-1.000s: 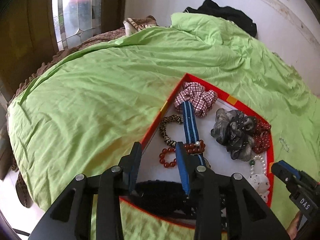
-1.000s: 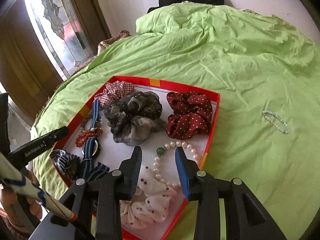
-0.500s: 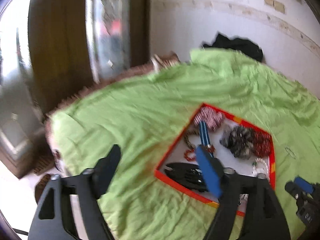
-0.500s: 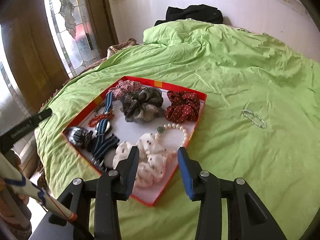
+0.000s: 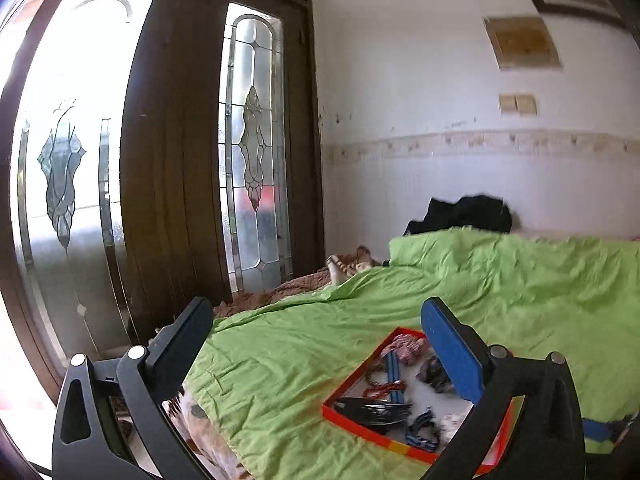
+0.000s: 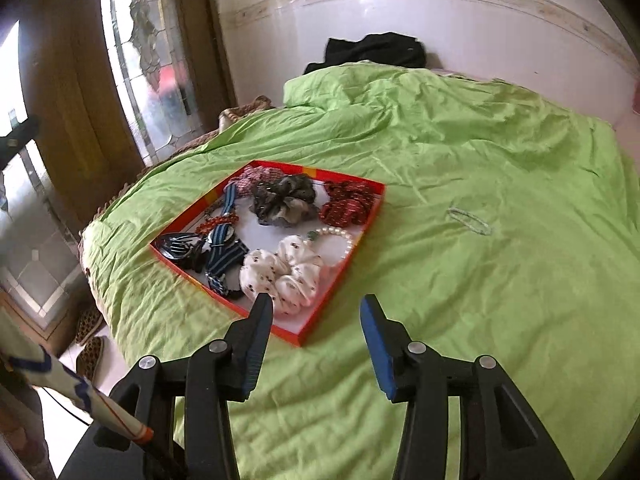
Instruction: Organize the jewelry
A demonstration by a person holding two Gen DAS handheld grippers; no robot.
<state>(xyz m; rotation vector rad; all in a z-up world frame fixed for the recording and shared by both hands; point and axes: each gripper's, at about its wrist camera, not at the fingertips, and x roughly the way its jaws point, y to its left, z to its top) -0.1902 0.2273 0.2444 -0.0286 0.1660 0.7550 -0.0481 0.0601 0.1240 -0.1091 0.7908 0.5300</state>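
Both claws empty over the bed; one bracelet left outside the tray.
Left claw (image 5: 316, 320) and right claw (image 6: 316, 314) are opening; next, fetch the pale bead bracelet (image 6: 470, 221) to the red tray (image 6: 320, 322).

tray (image 5: 362, 432): near corner hidden by fingers (image 5: 452, 348) | bracelet (image 6: 470, 220): blurred

The left wrist view looks almost level across the green bedspread (image 5: 520, 292) toward the glass door (image 5: 252, 140) — red tray (image 5: 360, 428) lower right. The right wrist view tilts down — same red tray (image 6: 344, 256) centre-left, nearer.
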